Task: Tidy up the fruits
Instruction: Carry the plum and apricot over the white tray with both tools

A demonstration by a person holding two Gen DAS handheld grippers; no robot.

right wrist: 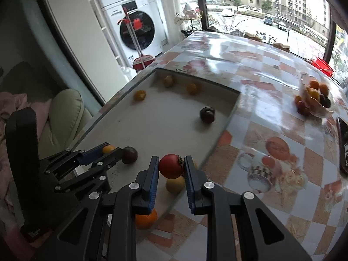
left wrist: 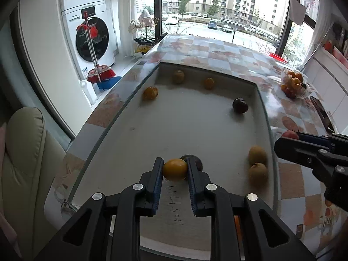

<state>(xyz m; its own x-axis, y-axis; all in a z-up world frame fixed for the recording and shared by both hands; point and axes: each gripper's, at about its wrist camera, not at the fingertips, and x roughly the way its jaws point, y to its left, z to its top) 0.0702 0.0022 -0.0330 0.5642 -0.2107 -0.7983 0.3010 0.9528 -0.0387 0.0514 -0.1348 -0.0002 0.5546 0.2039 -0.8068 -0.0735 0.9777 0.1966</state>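
My left gripper (left wrist: 175, 169) is shut on a yellow-orange fruit (left wrist: 175, 169) just above the grey mat (left wrist: 174, 113), with a dark fruit (left wrist: 196, 162) right behind it. My right gripper (right wrist: 171, 167) is shut on a red fruit (right wrist: 171, 165) over the mat's right edge; it also shows in the left wrist view (left wrist: 304, 143). Below it lie a yellow fruit (right wrist: 175, 183) and an orange one (right wrist: 146, 218). Loose fruits lie on the mat: two brown ones (left wrist: 257, 163), a dark one (left wrist: 240, 105), several orange ones at the far end (left wrist: 150, 93).
A clear bowl of mixed fruit (right wrist: 313, 100) stands on the patterned tablecloth (right wrist: 271, 82) at the far right. A dark phone (right wrist: 343, 145) lies at the right edge. A cream chair (left wrist: 24, 152) stands left of the table. A washing machine (left wrist: 91, 32) and broom are beyond.
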